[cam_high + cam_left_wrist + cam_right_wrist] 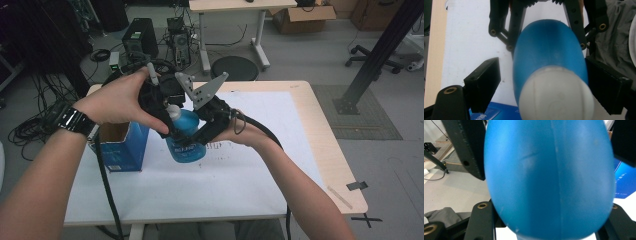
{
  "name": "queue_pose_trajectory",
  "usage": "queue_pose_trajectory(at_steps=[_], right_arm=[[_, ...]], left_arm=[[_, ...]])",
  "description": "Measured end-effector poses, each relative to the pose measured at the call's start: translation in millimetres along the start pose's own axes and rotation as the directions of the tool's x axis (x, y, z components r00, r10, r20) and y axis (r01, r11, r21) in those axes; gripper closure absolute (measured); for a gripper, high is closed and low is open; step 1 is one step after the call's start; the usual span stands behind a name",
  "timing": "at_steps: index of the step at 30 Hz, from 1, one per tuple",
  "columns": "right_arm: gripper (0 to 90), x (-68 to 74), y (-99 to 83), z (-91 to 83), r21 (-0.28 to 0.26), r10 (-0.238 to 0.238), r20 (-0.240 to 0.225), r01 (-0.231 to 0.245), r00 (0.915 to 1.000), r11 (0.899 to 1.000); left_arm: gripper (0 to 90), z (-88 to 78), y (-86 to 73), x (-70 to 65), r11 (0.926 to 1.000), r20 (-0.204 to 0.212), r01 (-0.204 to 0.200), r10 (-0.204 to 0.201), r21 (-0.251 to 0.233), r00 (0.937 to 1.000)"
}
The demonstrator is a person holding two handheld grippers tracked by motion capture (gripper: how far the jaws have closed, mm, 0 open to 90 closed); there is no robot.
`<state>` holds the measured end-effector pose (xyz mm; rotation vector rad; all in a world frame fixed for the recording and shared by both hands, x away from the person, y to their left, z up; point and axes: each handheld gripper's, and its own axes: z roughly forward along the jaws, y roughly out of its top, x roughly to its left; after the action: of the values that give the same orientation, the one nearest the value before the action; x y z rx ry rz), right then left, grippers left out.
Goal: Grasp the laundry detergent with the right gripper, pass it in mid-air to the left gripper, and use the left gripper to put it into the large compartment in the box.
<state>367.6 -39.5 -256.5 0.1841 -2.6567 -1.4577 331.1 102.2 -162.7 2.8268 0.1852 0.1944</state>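
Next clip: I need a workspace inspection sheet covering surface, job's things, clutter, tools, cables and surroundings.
Surface: wooden table with a white sheet over most of it.
Job's things: blue bottle with a white cap, held above the sheet; open blue box at the table's left.
Clutter: nothing seen.
Tools: right tool shut on the bottle's body; left tool around the cap end, one pad visibly apart from it.
Cables: tool cable trails off the front edge.
Surroundings: computer tower, second desk, cardboard box.

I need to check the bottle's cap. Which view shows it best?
The left gripper view: the white cap sits close and whole atop the blue bottle. In the high view the cap is small, among the grippers. The right gripper view gives just the bottle's body.
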Motion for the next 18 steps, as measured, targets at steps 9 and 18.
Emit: queue_pose_trajectory(at_steps=[9, 18], right_arm=[[41.7, -1.2, -0.1, -1.0, -0.001, -0.001, 0.004, 0.001, 1.0000, 1.000], [41.8, -2.0, -2.3, -1.4, -0.003, 0.008, 0.007, -0.008, 0.9999, 1.000]], left_arm=[[21.4, 0.7, 0.1, 1.1, 1.0000, -0.001, 0.006, -0.006, 0.002, 1.0000], [26.5, 1.3, 0.8, 0.9, 1.0000, 0.002, 0.003, -0.003, 0.007, 1.0000]])
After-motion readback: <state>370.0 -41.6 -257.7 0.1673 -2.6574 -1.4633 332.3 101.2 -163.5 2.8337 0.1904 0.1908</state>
